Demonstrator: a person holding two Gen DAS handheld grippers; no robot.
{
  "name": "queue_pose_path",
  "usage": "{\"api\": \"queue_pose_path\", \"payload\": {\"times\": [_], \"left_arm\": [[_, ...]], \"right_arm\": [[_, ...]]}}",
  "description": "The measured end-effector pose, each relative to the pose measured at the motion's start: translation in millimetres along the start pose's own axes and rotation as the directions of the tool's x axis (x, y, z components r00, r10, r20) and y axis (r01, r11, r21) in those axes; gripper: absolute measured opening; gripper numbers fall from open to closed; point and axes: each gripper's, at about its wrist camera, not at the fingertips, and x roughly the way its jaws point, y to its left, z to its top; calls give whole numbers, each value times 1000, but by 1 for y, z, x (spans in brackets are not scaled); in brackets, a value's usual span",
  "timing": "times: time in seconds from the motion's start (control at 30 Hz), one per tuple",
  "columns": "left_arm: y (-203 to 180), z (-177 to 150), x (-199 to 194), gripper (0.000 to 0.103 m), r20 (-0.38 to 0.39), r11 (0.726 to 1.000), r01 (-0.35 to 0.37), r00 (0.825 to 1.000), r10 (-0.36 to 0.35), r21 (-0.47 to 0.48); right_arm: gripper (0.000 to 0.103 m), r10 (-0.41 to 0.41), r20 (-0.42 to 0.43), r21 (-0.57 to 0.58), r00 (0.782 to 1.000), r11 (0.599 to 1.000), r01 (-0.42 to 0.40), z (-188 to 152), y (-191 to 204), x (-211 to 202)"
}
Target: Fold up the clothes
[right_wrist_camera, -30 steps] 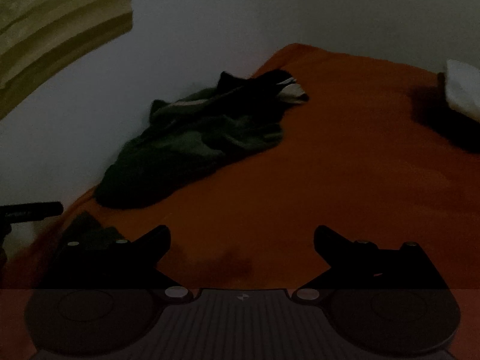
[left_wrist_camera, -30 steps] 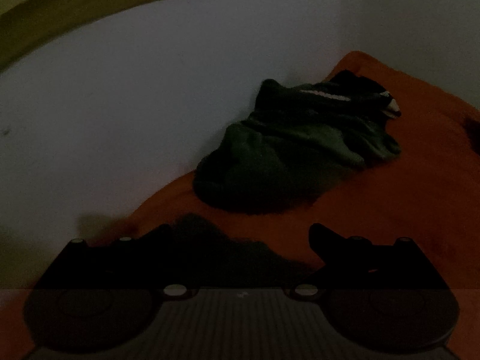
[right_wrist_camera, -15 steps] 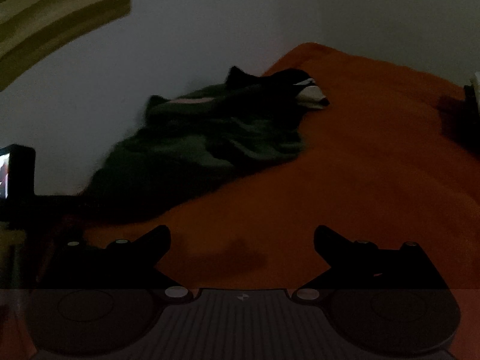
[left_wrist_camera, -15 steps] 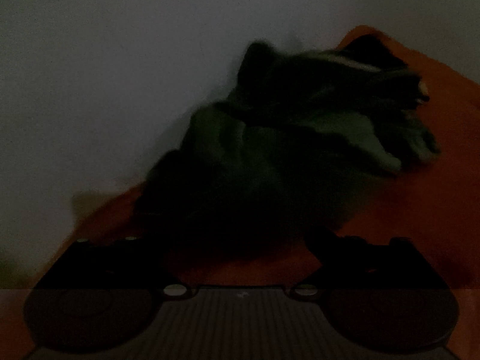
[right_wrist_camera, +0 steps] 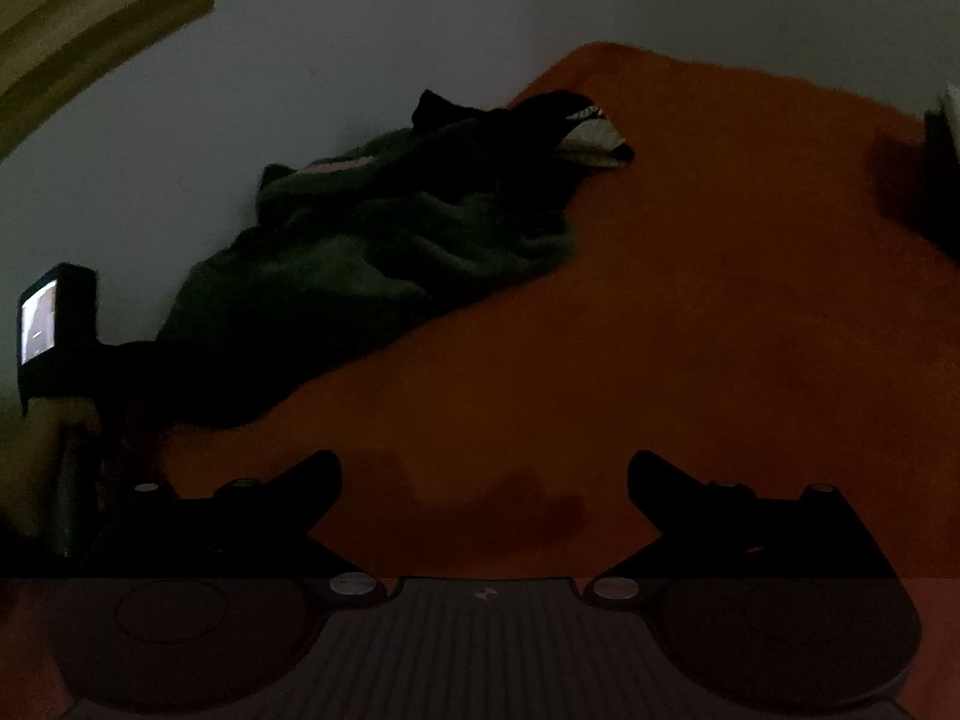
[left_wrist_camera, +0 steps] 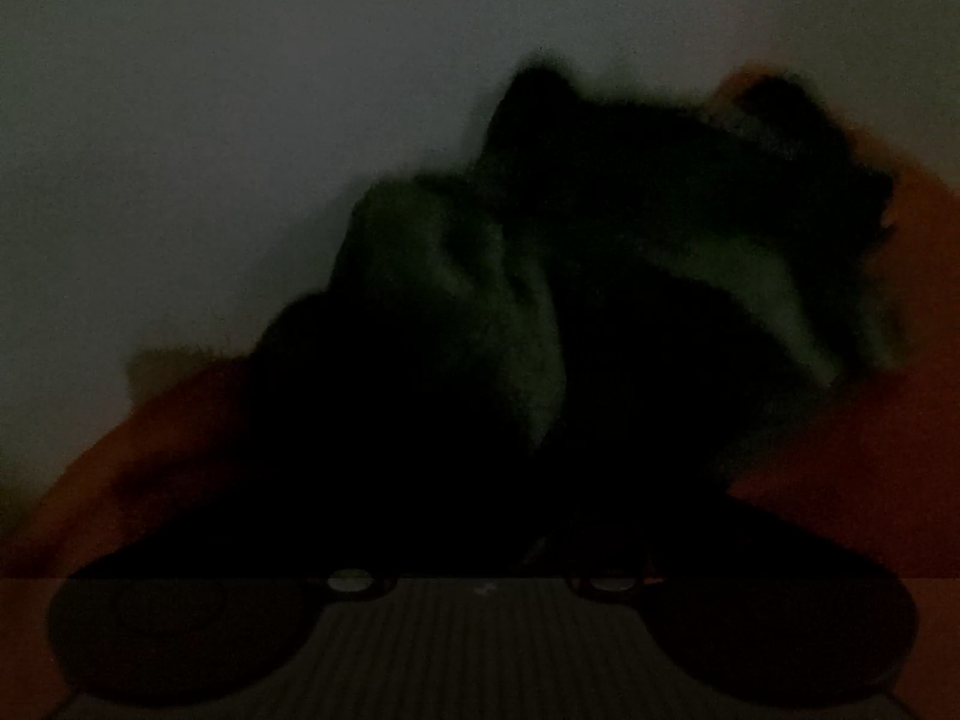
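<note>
Right gripper [right_wrist_camera: 485,474]: held low over the bedspread, jaws spread wide, nothing between them.
Left gripper [left_wrist_camera: 480,546]: pushed up against the near edge of the clothes; its fingers are lost in the dark cloth, so the state of the jaws cannot be told. In the right view the left gripper [right_wrist_camera: 57,330] is seen at the far left, beside the heap, with a small lit screen on it.
Bedspread [right_wrist_camera: 690,330]: orange, spread over the whole surface; a darker patch is seen just ahead of the right gripper.
Clothes [right_wrist_camera: 384,252]: one crumpled, unfolded heap (dark green, with black parts and a pale piece at its far end), lying on the bedspread along the wall; in the left view the clothes [left_wrist_camera: 540,312] fill the middle, blurred.
Wall [right_wrist_camera: 360,30]: pale, behind the heap.
Curtain [right_wrist_camera: 90,6]: yellowish, at upper left.
</note>
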Motion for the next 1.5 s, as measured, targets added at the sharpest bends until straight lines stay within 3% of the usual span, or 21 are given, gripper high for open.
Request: {"api": "queue_pose_path", "payload": {"times": [0.13,0.27,0.43,0.53,0.63,0.7,0.73,0.87,1.03,1.13,1.2,1.3,1.37,1.43,1.5], "left_arm": [[-26,-21,-75,22,119,992,127,984,-129,28],[-59,-51,-149,20,189,962,257,944,-270,90],[-94,-107,-196,16,109,904,384,907,-408,190],[-108,-140,-205,17,58,868,395,901,-430,302],[-103,-160,-217,29,97,840,397,883,-460,371],[-90,-164,-225,66,125,836,388,877,-465,389],[-82,-165,-229,71,142,839,380,875,-463,389],[-45,-168,-237,74,154,873,337,899,-410,353],[4,-167,-238,74,147,923,266,938,-314,279],[28,-163,-236,79,142,946,219,956,-257,238],[38,-151,-227,87,140,957,180,967,-215,226],[47,-127,-198,103,122,977,91,986,-116,191],[49,-105,-169,103,107,984,57,991,-76,167],[55,-78,-135,103,87,990,37,995,-50,140],[53,-55,-111,103,80,993,30,996,-39,111]], "right_arm": [[103,34,15,34,999,999,-35,5,-1,-14],[103,80,29,113,996,990,-82,15,-6,-30],[103,65,52,120,997,990,-70,24,-2,-48],[103,61,30,102,998,993,-64,24,3,-47],[103,57,-12,74,998,996,-56,21,11,-37],[103,63,-46,59,997,996,-61,18,18,-28],[103,84,-65,66,994,995,-80,16,22,-22],[103,135,-92,57,987,990,-130,12,47,5],[103,94,-114,-67,989,993,-102,3,93,47],[103,57,-147,-125,987,989,-76,-3,107,74],[103,31,-168,-164,985,985,-59,-8,116,92],[103,75,-194,-111,978,989,-98,-8,101,101],[87,124,-187,-105,975,984,-146,-8,92,97],[34,145,-136,-90,980,983,-158,-3,81,83],[22,155,-72,-62,985,985,-159,2,67,67]]}}
